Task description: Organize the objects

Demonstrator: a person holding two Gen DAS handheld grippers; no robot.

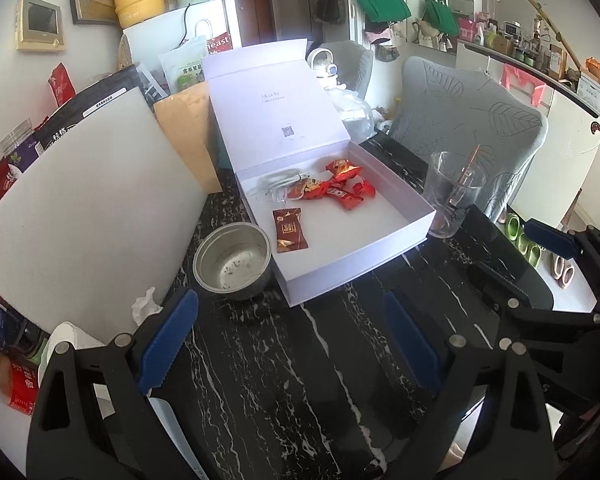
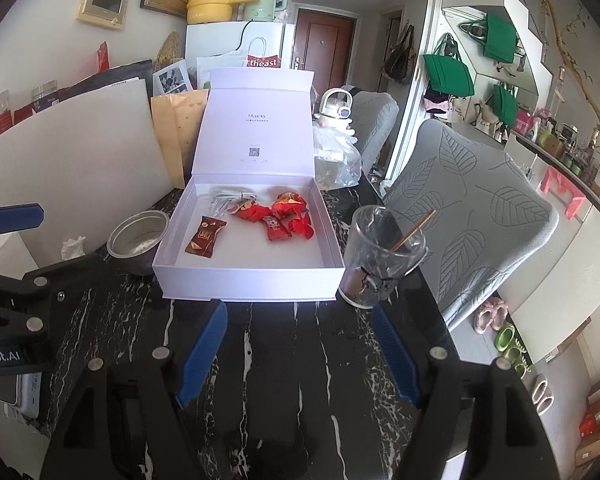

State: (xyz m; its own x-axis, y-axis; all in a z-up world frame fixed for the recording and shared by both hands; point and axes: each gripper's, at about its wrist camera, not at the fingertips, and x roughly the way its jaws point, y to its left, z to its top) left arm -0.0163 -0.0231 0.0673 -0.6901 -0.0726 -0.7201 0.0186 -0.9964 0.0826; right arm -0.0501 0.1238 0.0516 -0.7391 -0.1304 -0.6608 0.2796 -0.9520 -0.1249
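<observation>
The white box (image 2: 244, 280) sits open in the middle of the frame on the black marbled bench (image 2: 284, 380), its lid (image 2: 256, 136) standing up at the back. Inside lie 1 dark red packet (image 2: 206, 237) near the front left, a cluster of bright red snack packets (image 2: 280, 216) toward the back, and a coiled white cable (image 2: 230, 196) in the back left corner. A metal bowl (image 2: 138, 242) stands just beside the box's left wall, and a clear glass (image 2: 380, 256) with a thin stick in it stands just beside the front right corner.

The step in hand looks like tidying what belongs with the box, perhaps reaching for the lid or for the bowl and glass; which one cannot be told yet. To do it well, each hand-held gripper should come in low over the bench and clear the glass, which could tip easily. Thin packets call for a flat, low pinch.

The left hand-held gripper (image 1: 292, 344) is spread wide with nothing between its blue pads, only bare bench. The right hand-held gripper (image 2: 300, 356) is also open and empty, short of the box's front wall and touching nothing.
</observation>
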